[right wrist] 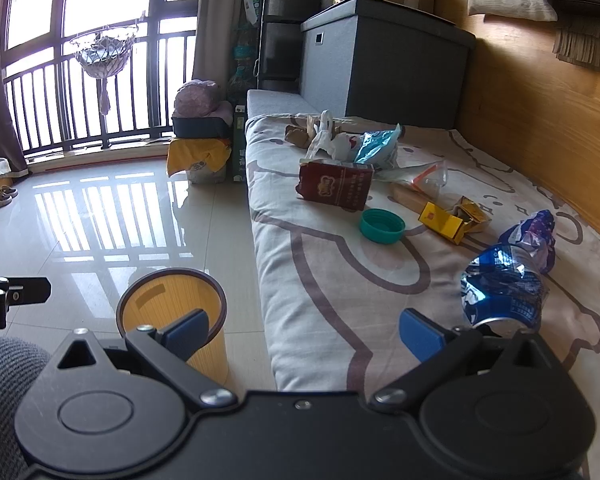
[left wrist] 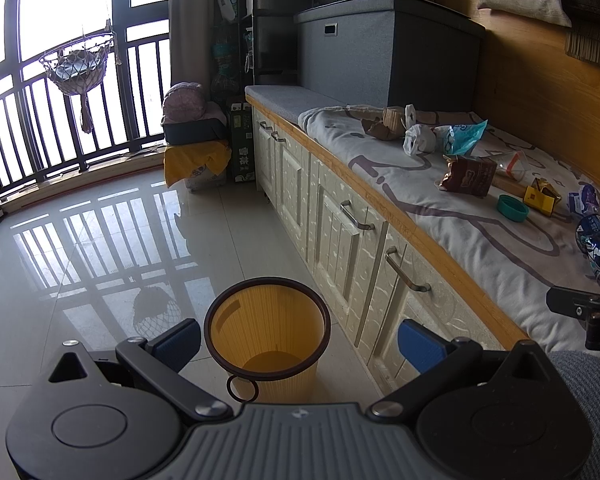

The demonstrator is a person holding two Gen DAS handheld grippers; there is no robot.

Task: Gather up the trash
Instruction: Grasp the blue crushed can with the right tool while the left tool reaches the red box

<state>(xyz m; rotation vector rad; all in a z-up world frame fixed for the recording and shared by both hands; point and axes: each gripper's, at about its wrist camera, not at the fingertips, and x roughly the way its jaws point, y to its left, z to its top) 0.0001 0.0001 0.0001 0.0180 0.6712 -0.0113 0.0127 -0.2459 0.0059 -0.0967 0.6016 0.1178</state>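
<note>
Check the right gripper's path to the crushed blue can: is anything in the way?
Nothing visible blocks it. The crushed blue can lies on the blanket just ahead of the open right gripper, slightly to its right. The teal lid and yellow box lie farther back.

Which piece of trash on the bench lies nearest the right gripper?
The crushed blue can, just ahead of the right gripper, beside its right finger. The teal lid, yellow box and red pack lie farther off.

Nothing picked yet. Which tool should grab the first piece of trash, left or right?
Right. The right tool is open over the bedspread, with the crushed blue drink can just beyond its right finger. The left tool, also open, points at the empty yellow ribbed bin on the floor.
</note>
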